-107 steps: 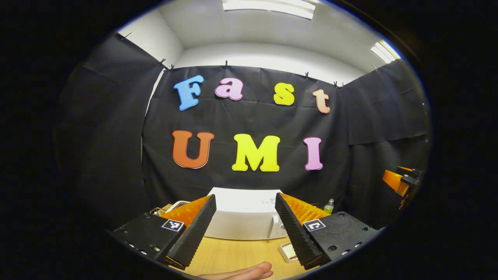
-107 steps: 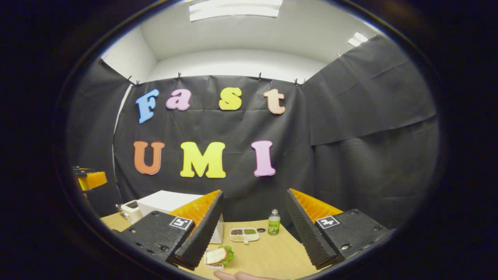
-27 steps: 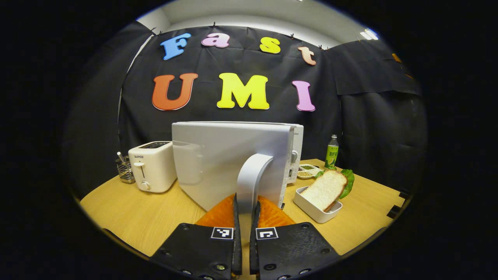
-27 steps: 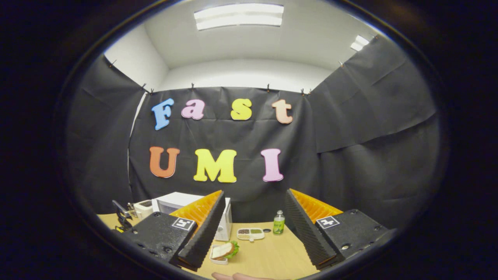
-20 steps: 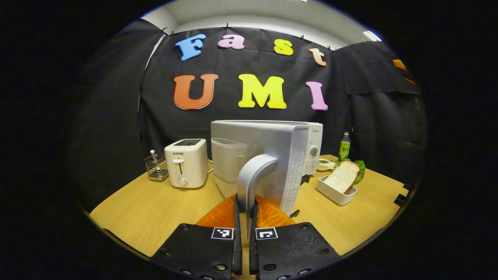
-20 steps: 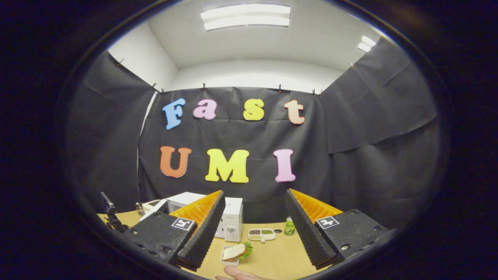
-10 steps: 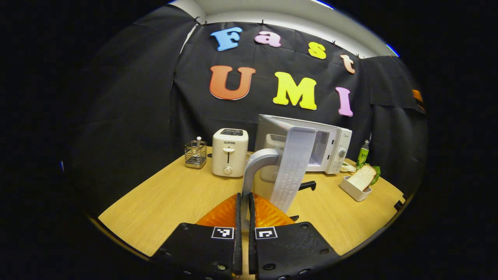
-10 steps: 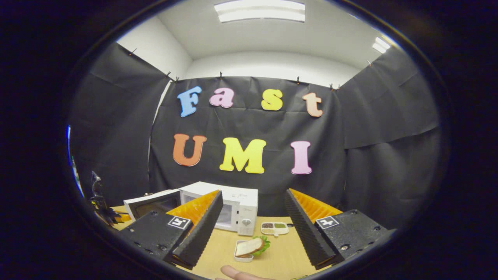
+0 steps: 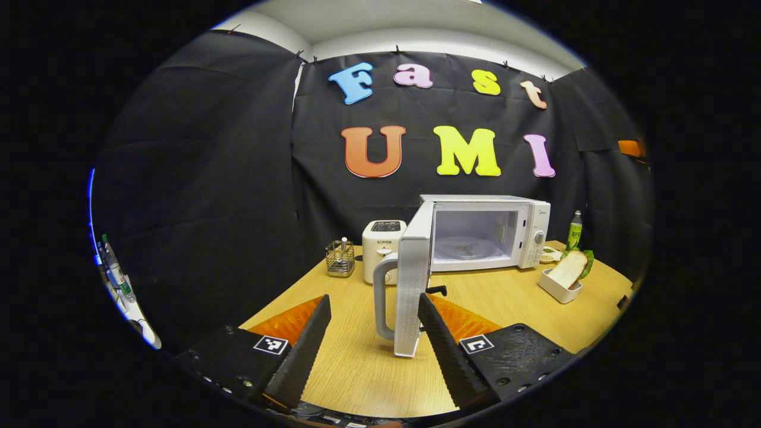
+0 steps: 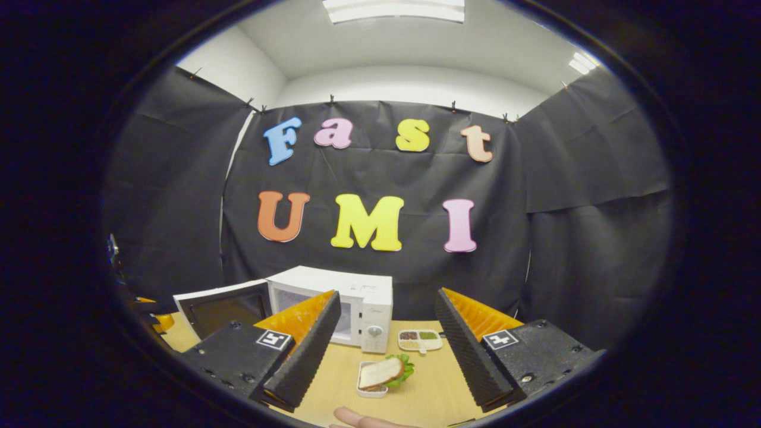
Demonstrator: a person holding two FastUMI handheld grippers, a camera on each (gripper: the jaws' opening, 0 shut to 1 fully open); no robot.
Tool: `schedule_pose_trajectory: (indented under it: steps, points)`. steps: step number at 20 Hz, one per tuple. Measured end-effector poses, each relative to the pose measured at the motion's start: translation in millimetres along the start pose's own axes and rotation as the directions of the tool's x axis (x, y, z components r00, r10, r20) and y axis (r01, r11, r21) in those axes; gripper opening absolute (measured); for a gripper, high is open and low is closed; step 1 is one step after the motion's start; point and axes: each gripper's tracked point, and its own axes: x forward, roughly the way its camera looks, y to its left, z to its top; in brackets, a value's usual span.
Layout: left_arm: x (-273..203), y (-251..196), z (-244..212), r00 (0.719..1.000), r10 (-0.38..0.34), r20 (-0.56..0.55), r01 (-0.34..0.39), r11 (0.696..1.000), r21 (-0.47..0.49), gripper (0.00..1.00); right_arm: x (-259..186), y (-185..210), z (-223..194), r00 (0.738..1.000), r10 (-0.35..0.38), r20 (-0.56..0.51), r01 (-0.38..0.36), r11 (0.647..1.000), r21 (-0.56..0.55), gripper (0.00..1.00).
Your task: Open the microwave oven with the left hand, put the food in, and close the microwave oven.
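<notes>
Both grippers are spread wide now: my left gripper [image 9: 371, 339], clamped on the microwave's door handle [image 9: 381, 295] 0.5 s ago, has let go and backed off, so the handle stands free between its 2 fingers. That leaves the microwave oven [image 9: 489, 232] with its door [image 9: 412, 279] swung wide open and the turntable showing inside. My right gripper [image 10: 386, 339] hangs released above the wooden table [image 10: 428, 392], with the sandwich in its white tray [image 10: 380, 375] lying just before the microwave's control panel, much as before.

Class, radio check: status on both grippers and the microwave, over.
Left gripper open, off the door handle. Right gripper open, above sandwich tray. Microwave door wide open, cavity empty. Path looks unobstructed.
</notes>
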Motion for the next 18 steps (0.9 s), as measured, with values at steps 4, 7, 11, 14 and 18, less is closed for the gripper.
schedule_pose_trajectory:
  steps: [4,7,11,14,18]
  points:
    - [-20.0,-15.0,33.3,0.999,-0.003,0.055,0.004,1.000,-0.010,0.80,26.7,-21.4,-23.6,0.997,-0.008,-0.083,0.007,1.000,-0.018,1.00]
    - [-31.9,-26.9,63.5,0.994,0.003,0.111,-0.002,1.000,-0.009,0.90,48.8,-33.4,-48.5,0.984,0.024,-0.179,-0.028,0.999,-0.018,0.95]
    - [-42.0,-48.4,100.6,0.985,0.002,0.170,0.002,1.000,-0.021,0.97,79.9,-45.6,-82.3,0.951,0.089,-0.296,-0.085,0.996,0.025,0.95]
    - [-44.5,-63.8,125.4,0.976,0.022,0.217,-0.024,1.000,0.008,0.96,106.7,-50.7,-120.7,0.890,0.179,-0.420,-0.153,0.984,0.094,0.95]
    - [-45.8,-93.2,142.6,0.967,0.015,0.253,-0.014,1.000,-0.008,0.96,116.6,-37.1,-168.5,0.720,0.419,-0.554,-0.287,0.906,0.312,0.98]
